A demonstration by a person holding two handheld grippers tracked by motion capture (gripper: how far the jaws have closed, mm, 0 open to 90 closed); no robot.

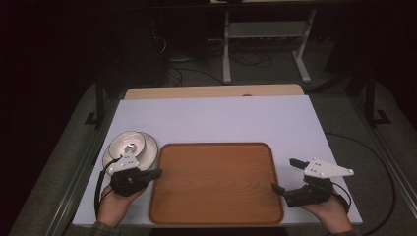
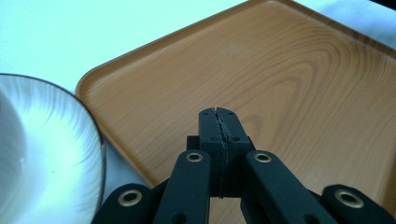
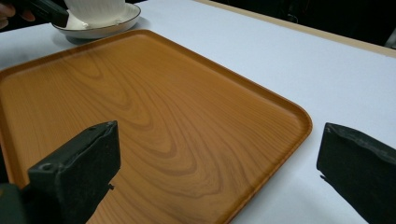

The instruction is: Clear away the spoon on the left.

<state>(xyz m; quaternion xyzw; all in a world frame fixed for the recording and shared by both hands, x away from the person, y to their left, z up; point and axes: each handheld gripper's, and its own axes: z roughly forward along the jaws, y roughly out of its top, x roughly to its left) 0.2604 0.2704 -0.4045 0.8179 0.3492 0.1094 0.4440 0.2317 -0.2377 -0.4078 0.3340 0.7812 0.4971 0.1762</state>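
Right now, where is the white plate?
In the high view the white plate sits on the table's left side, just off the wooden tray's far-left corner, right beyond the left gripper.

The tray (image 1: pixel 216 183) looks like wood or a wood-print laminate: warm orange-brown, bold curving grain, a smooth satin face with a soft sheen along its raised rim. The worktop (image 1: pixel 216 118) is covered in a matt, pale sheet, smooth and even, with a bare light-wood strip at its far edge. The plate (image 2: pixel 42 154) appears to be glazed ceramic, white and glossy, with fine radiating streaks and a thin dark rim line. The fingers (image 3: pixel 77 170) of the right gripper (image 3: pixel 217 172) are matt black plastic, slightly grainy; the left gripper (image 2: pixel 219 119) shares that finish, with brass-coloured metal rivets at its joints.
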